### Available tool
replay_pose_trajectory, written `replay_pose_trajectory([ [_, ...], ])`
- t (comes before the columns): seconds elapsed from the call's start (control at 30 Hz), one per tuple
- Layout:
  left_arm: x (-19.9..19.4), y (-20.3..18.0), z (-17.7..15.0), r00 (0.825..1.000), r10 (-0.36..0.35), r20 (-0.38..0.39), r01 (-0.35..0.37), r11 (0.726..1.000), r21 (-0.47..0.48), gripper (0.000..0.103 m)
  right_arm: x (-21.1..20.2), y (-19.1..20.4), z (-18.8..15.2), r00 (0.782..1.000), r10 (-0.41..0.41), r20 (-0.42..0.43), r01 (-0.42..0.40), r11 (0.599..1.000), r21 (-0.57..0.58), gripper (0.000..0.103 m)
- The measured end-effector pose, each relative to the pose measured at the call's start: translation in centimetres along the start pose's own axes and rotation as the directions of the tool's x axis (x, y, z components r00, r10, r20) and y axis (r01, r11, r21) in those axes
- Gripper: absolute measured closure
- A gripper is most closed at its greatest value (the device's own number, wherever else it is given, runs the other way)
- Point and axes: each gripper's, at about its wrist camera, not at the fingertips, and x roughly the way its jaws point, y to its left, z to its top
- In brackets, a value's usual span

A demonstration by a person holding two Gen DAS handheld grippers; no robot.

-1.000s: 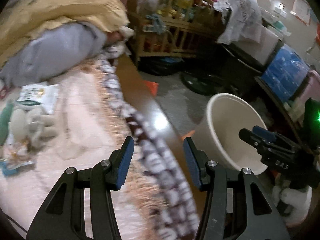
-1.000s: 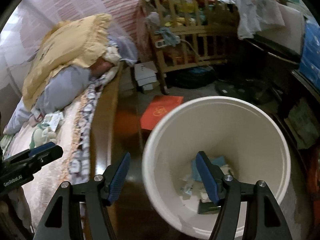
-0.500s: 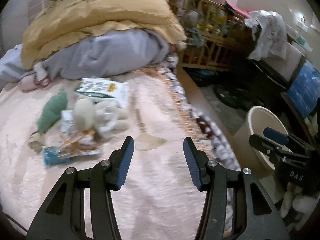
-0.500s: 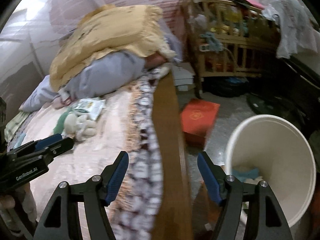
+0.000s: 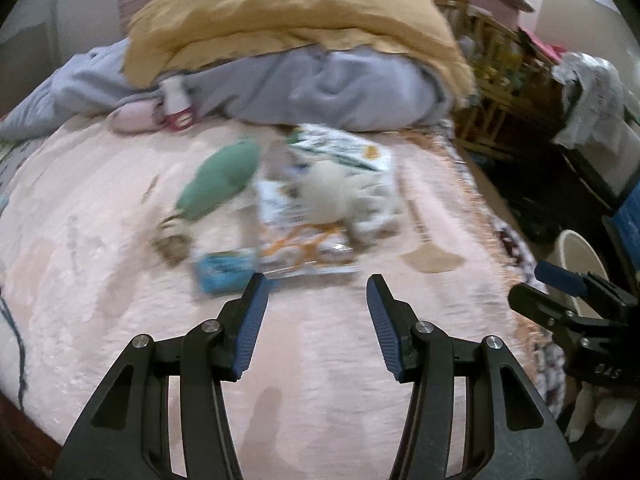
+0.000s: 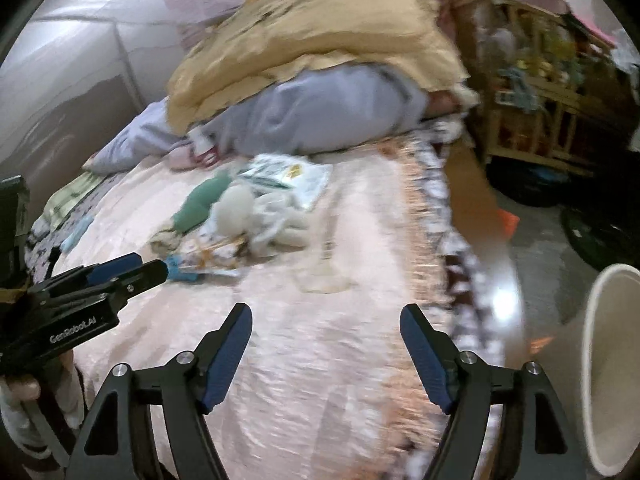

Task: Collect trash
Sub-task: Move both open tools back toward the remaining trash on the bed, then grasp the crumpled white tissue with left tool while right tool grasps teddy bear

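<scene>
A heap of trash lies on the pink bedspread (image 5: 320,360): a white and green wrapper (image 5: 344,152), a clear packet with orange print (image 5: 308,248), a small blue packet (image 5: 224,272) and a crumpled white bag (image 5: 340,196). My left gripper (image 5: 316,292) hangs open just short of the heap, nothing between its fingers. My right gripper (image 6: 326,320) hovers over the bedspread (image 6: 320,360) nearer the bed's edge, its jaws opening and empty; the heap (image 6: 240,216) lies ahead to its left. The white bucket (image 6: 612,360) stands on the floor at the right.
A green soft toy (image 5: 220,184) lies beside the trash. Yellow pillow (image 5: 288,12) and grey bedding (image 5: 320,88) pile up at the bed's far end. A wooden crib (image 6: 540,92) and dark clutter fill the floor right of the bed's wooden edge (image 6: 480,216).
Both grippers swung left from the bucket and floor to over the bed. The trash heap now lies straight ahead of the left gripper. The right gripper's jaws stand wider.
</scene>
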Motion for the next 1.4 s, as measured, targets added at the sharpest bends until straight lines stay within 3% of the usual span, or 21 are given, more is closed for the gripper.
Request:
replay_pose_trajectory([
  [0.3, 1.6, 9.1, -0.2, 0.994, 0.105, -0.034, -0.108, 0.986, -0.126, 0.053, 4.4, 4.7, 0.9, 0.995, 0.084, -0.062, -0.088, 0.994, -0.067, 0.029],
  [0.47, 3.7, 12.4, 0.7, 0.994, 0.099, -0.055, -0.108, 0.976, -0.19, 0.053, 6.8, 6.0, 1.5, 0.99, 0.101, -0.097, -0.109, 0.991, -0.078, 0.029],
  [0.73, 7.0, 13.6, 2.7, 0.996, 0.066, -0.062, -0.078, 0.974, -0.212, 0.053, 9.3, 7.8, 5.4, 0.988, 0.131, -0.085, -0.139, 0.987, -0.087, 0.029],
  [0.93, 9.5, 14.1, 3.4, 0.995, 0.049, -0.089, -0.066, 0.976, -0.208, 0.053, 12.2, 9.4, 8.7, 0.995, 0.08, -0.067, -0.09, 0.981, -0.171, 0.029],
  [1.1, 11.2, 14.3, 3.7, 0.995, 0.019, -0.097, -0.039, 0.977, -0.209, 0.054, 16.4, 9.3, 9.2, 0.989, 0.063, -0.136, -0.089, 0.978, -0.19, 0.029],
  [1.13, 11.3, 14.3, 3.7, 0.995, 0.014, -0.097, -0.035, 0.977, -0.213, 0.056, 17.3, 9.2, 9.0, 0.987, 0.059, -0.147, -0.086, 0.979, -0.183, 0.03],
  [1.2, 11.2, 14.4, 3.6, 0.996, -0.001, -0.085, -0.018, 0.977, -0.214, 0.07, 17.8, 9.0, 8.8, 0.99, 0.023, -0.136, -0.048, 0.981, -0.185, 0.055],
  [1.27, 10.8, 14.4, 3.4, 0.997, -0.006, -0.08, -0.011, 0.978, -0.209, 0.08, 17.0, 8.5, 8.8, 0.993, 0.043, -0.109, -0.061, 0.984, -0.17, 0.062],
  [1.4, 9.0, 14.0, 3.2, 0.998, -0.043, -0.056, 0.029, 0.973, -0.229, 0.086, 13.0, 8.1, 8.7, 0.997, 0.072, -0.041, -0.078, 0.982, -0.173, 0.063],
])
